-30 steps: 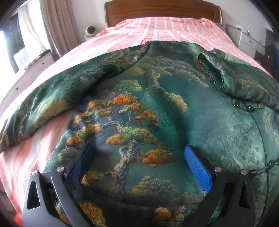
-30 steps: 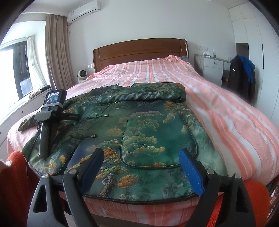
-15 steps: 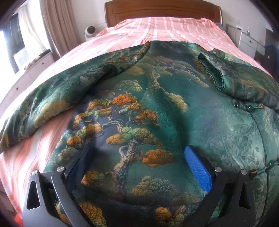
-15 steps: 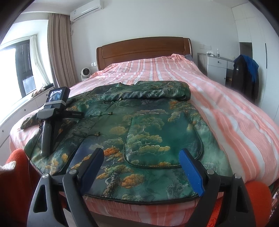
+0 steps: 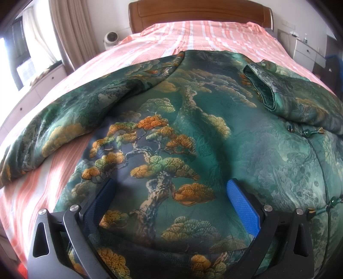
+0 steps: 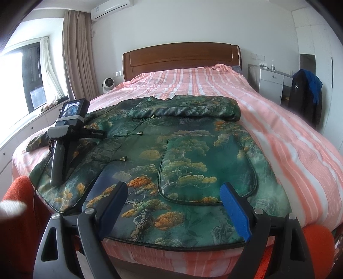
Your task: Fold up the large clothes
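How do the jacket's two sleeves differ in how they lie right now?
The right-side sleeve is folded across the chest, lying crosswise just below the collar, with its cuff opening over the jacket body. The left-side sleeve is not folded in: it stretches outward onto the striped bedspread, and its end lies off the body. Both show the same green pine-tree brocade.

A bed [image 6: 278, 137] with a pink striped cover and a wooden headboard [image 6: 182, 58] stands against a white wall. Far left, daylight enters a window [image 6: 27, 70] beside beige curtains [image 6: 77, 53]; an air conditioner [image 6: 111, 8] hangs above. A white cabinet [image 6: 270, 83] stands far right.
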### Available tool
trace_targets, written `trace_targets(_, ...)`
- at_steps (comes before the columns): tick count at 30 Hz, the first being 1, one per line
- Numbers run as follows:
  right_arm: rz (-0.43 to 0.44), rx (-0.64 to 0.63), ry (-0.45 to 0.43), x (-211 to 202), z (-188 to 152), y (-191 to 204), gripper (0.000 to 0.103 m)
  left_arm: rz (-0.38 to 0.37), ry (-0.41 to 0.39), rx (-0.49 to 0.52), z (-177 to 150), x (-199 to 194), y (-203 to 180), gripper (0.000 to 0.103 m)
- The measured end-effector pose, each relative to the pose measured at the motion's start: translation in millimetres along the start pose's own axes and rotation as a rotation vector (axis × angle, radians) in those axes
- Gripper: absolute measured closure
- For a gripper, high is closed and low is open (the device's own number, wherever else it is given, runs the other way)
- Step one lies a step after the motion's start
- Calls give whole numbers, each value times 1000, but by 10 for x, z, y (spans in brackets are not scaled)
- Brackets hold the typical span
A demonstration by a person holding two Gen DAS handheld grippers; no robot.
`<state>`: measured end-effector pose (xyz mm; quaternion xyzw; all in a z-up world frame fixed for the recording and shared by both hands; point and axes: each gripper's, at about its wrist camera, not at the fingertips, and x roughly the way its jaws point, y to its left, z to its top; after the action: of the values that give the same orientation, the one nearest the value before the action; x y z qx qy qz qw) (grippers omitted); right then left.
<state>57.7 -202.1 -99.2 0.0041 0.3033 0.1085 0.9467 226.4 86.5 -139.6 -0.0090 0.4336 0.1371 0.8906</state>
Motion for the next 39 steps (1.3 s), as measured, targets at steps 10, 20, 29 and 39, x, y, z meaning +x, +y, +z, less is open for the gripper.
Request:
trace_targets(10,-1,14,8,21,4,-42,16,0,0,0,0,0,-1,0)
trace_targets(20,5,-9,8,21,-6,17,16,0,0,0,0,0,-3,0)
trace_targets(29,4,-4,20,49,-10,11,16,0,0,0,0,0,-4,0)
trace_targets(39,2,2,12,28,-11,-12,16,0,-1,0,-1,-1,-1,0)
